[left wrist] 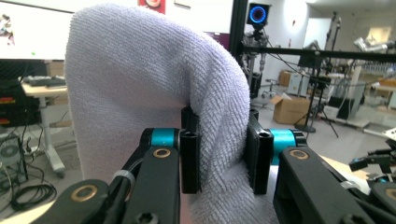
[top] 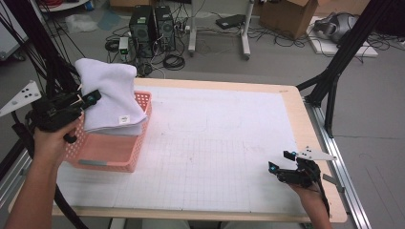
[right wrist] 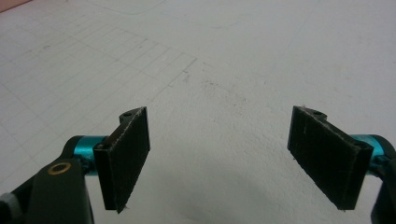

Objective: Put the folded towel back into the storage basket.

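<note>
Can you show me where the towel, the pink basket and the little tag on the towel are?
towel (top: pixel 107 88), high view, middle of the folded cloth
pink basket (top: pixel 106 152), high view, its near wall
tag (top: pixel 123 119), high view, the small white label

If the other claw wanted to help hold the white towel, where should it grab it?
Probably the free lower corner by the little label, coming from the table's open side. The white towel is pinched in the left claw at its left fold and droops over the pink basket, so that hanging corner sticks out past the rim. The right claw is open and rests far away on the table.
</note>
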A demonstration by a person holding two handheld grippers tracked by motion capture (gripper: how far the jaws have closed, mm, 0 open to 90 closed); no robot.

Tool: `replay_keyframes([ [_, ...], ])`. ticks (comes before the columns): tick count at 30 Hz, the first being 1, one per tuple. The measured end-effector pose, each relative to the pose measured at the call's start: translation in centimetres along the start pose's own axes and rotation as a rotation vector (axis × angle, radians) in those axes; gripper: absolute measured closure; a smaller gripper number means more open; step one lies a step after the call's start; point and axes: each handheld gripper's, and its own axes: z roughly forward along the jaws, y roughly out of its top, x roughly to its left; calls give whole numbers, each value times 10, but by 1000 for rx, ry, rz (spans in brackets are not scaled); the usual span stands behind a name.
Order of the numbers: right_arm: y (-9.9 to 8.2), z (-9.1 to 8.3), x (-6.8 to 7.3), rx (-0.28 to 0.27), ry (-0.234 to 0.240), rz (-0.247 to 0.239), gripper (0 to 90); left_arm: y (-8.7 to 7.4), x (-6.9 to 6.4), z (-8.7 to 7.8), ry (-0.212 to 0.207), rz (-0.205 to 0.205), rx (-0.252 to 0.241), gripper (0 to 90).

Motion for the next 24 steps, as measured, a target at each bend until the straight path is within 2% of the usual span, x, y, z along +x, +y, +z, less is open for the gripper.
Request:
replay_keyframes([
  [5, 0, 0, 1, 6, -4, -2, 200, -18, 15, -11, 39, -50, 15, 722],
  [7, 0, 1, 1, 9, -5, 0, 200, -25, 18, -14, 51, -56, 33, 722],
  [13, -1, 3, 2, 20, -9, -6, 200, -34, 28, -25, 81, -86, 28, 721],
  [17, -1, 3, 2, 23, -9, -5, 200, -36, 29, -28, 87, -89, 37, 721],
  [24, -1, 3, 2, 22, -10, -11, 200, -42, 28, -26, 71, -88, 48, 721],
])
